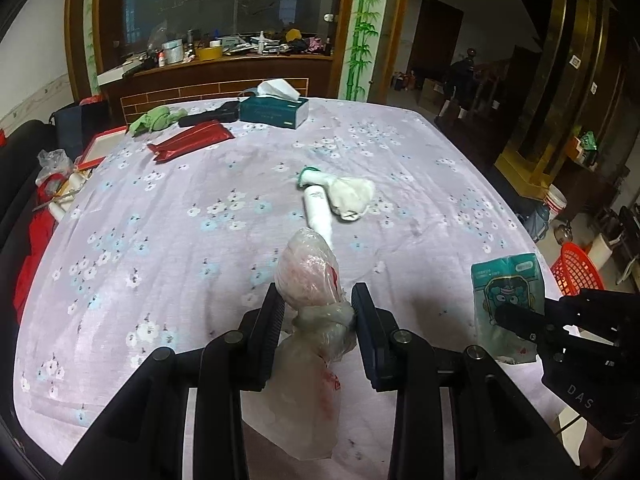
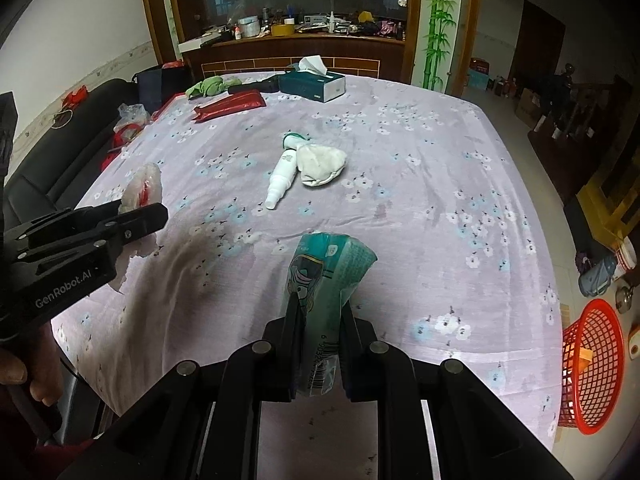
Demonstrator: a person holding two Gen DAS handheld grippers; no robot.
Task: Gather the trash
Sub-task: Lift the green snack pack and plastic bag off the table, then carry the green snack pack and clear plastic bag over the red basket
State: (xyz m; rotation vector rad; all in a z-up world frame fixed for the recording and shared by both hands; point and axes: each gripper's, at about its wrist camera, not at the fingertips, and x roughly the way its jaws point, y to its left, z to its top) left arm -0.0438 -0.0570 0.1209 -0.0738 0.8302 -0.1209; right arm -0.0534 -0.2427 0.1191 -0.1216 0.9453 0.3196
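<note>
Above table [image 1: 180, 240], left gripper [image 1: 318, 304] clamps bag [image 1: 312, 276].

The near half of the table [image 2: 460, 240] lies bare on its flowered cloth, so there is open passage from the near edge toward the centre. At the centre a white bottle [image 2: 282, 176] and a crumpled white wad [image 2: 322, 164] touch each other and block the way straight to the far edge. Along the far edge and far left corner stand a tissue box [image 2: 314, 82], a red packet [image 2: 232, 106] and a green cloth [image 2: 208, 86], while off the table's right edge a red basket [image 2: 592, 364] sits on the floor.
</note>
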